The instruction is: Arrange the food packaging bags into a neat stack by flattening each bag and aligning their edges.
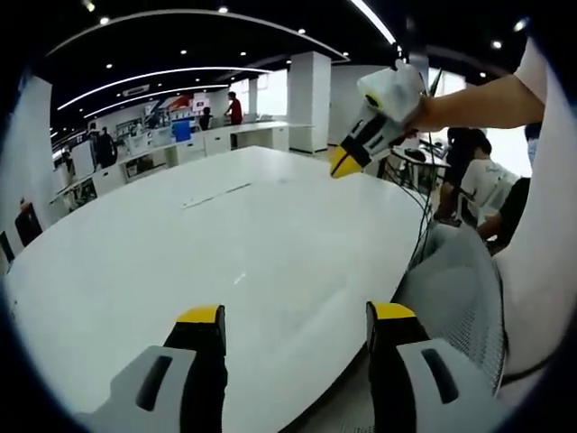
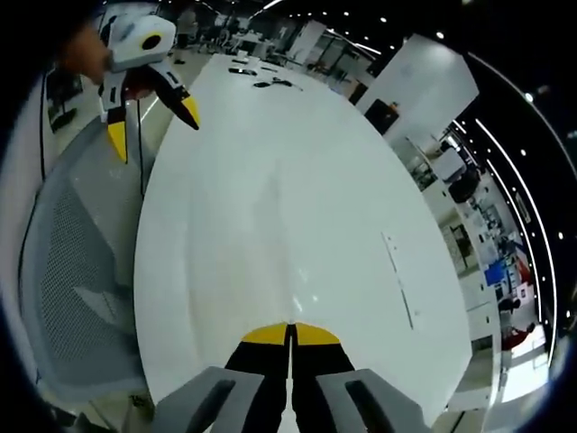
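Observation:
My left gripper [image 1: 296, 316] stands open over the near edge of a large white table [image 1: 225, 234], its yellow-tipped jaws wide apart with nothing between them. It also appears in the right gripper view, as the left gripper [image 2: 153, 126] at the upper left, jaws spread, hovering by the table's edge. My right gripper [image 2: 290, 336] is shut, its yellow tips pressed together above the white table [image 2: 297, 207]. A hand holds the right gripper [image 1: 341, 164] up in the air at the upper right of the left gripper view. Nothing is held by either one.
A grey mesh chair [image 1: 460, 298] stands at the table's side, and the chair [image 2: 72, 262] sits below the left gripper. Small dark items [image 2: 261, 77] lie at the table's far end. People [image 1: 469, 176] sit beyond the table.

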